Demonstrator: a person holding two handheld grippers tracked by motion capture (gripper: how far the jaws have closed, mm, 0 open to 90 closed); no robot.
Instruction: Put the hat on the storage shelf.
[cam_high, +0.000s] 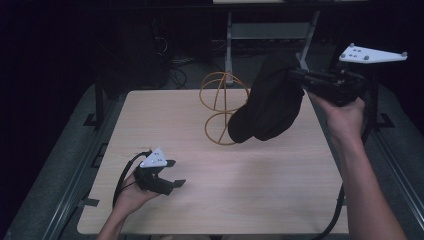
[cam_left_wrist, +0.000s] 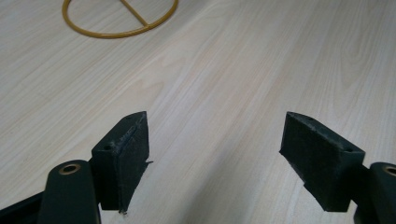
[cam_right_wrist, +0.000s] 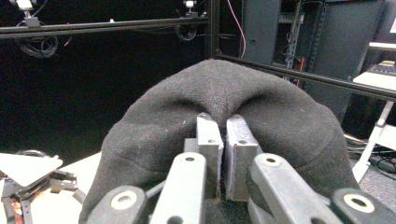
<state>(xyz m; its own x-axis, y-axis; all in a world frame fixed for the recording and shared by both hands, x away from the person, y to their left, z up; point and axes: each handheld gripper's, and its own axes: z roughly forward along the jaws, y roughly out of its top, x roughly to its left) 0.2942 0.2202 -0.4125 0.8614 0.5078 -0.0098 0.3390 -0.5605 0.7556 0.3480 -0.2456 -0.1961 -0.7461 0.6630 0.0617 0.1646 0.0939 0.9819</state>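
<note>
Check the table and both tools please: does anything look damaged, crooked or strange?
Nothing looks damaged or spilled. The yellow wire stand stands upright on the table. The black knit hat hangs in the air, pinched in the right tool. The left tool is open and holds nothing.

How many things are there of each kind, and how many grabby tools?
Black knit hat: 1
Yellow wire stand: 1
Hand-held grippers: 2, the left gripper and the right gripper
Total: 4
</note>
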